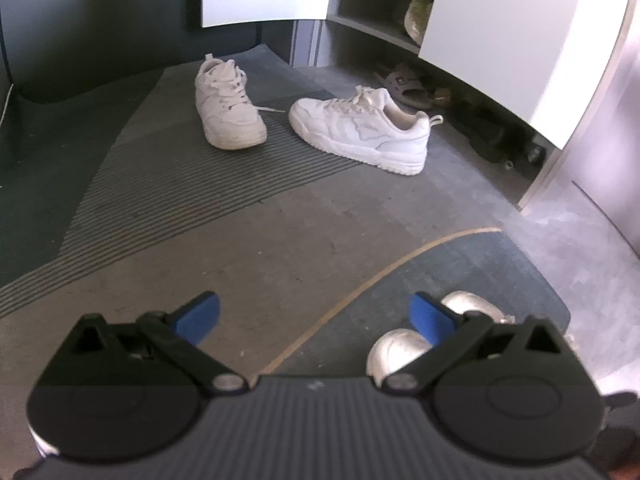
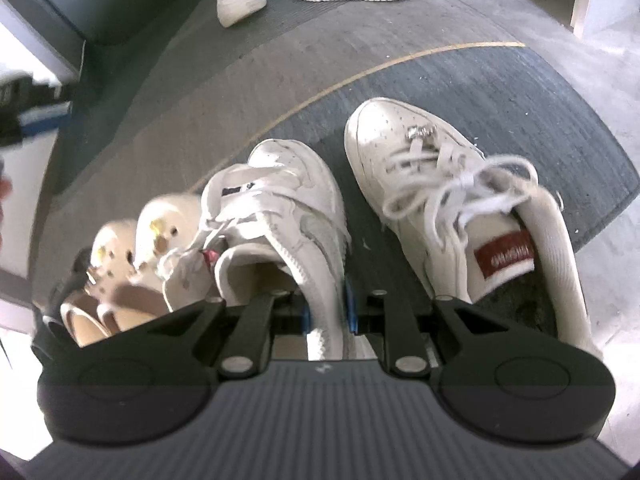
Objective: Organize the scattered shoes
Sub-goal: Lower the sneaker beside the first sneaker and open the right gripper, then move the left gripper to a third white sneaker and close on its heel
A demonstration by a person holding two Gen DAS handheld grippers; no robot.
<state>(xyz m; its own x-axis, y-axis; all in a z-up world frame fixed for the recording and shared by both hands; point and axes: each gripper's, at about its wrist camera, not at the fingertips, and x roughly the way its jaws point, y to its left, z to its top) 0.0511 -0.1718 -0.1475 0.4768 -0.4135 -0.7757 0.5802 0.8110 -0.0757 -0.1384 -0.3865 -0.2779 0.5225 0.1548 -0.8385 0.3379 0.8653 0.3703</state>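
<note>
Sneaker [image 2: 296,216] collar is pinched between the blue fingers [image 2: 349,312] of the right gripper [image 2: 328,314], beside a second white sneaker [image 2: 440,184] lying on the dark mat [image 2: 560,92]. The left gripper [image 1: 316,316] is held released over the floor, nothing between its fingers [image 1: 200,316]. Two more white sneakers [image 1: 228,104] [image 1: 360,128] are seen near the open shoe cabinet [image 1: 380,20].
</note>
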